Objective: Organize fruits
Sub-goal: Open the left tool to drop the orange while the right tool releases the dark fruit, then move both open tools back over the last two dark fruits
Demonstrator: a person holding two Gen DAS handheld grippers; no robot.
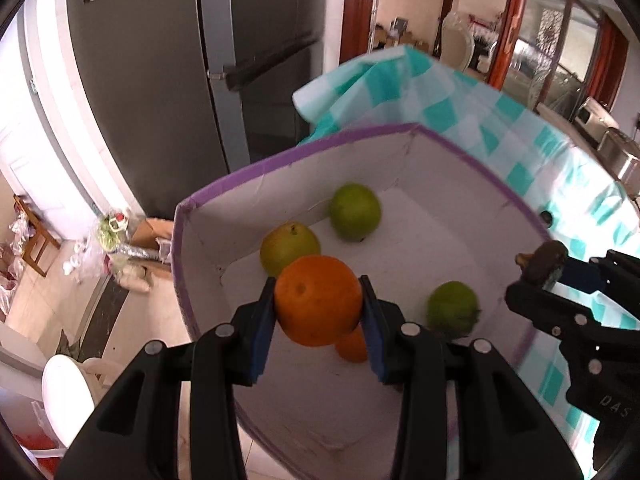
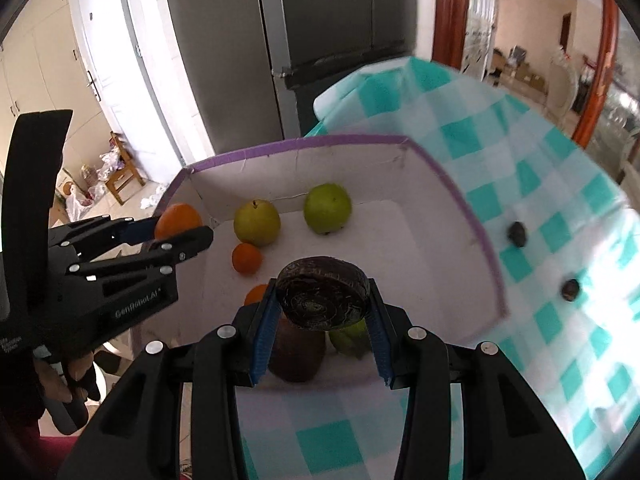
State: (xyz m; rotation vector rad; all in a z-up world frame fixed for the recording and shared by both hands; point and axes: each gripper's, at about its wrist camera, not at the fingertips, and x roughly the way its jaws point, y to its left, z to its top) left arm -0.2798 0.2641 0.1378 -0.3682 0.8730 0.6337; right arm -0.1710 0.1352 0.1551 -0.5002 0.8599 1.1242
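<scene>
My left gripper (image 1: pixel 319 304) is shut on an orange (image 1: pixel 318 300) and holds it above the white box with a purple rim (image 1: pixel 304 152). My right gripper (image 2: pixel 322 312) is shut on a dark brown round fruit (image 2: pixel 323 296) over the box's near edge; this gripper also shows in the left wrist view (image 1: pixel 536 276). Inside the box lie a yellow-green pear (image 2: pixel 256 222), a green apple (image 2: pixel 327 208), small oranges (image 2: pixel 247 258), another green fruit (image 1: pixel 452 310) and a dark reddish fruit (image 2: pixel 296 354).
The box stands on a table with a teal-and-white checked cloth (image 2: pixel 540 184). Two small dark fruits (image 2: pixel 517 234) (image 2: pixel 569 289) lie on the cloth right of the box. A grey fridge (image 2: pixel 248 40) stands behind. A white chair (image 1: pixel 68 396) is at lower left.
</scene>
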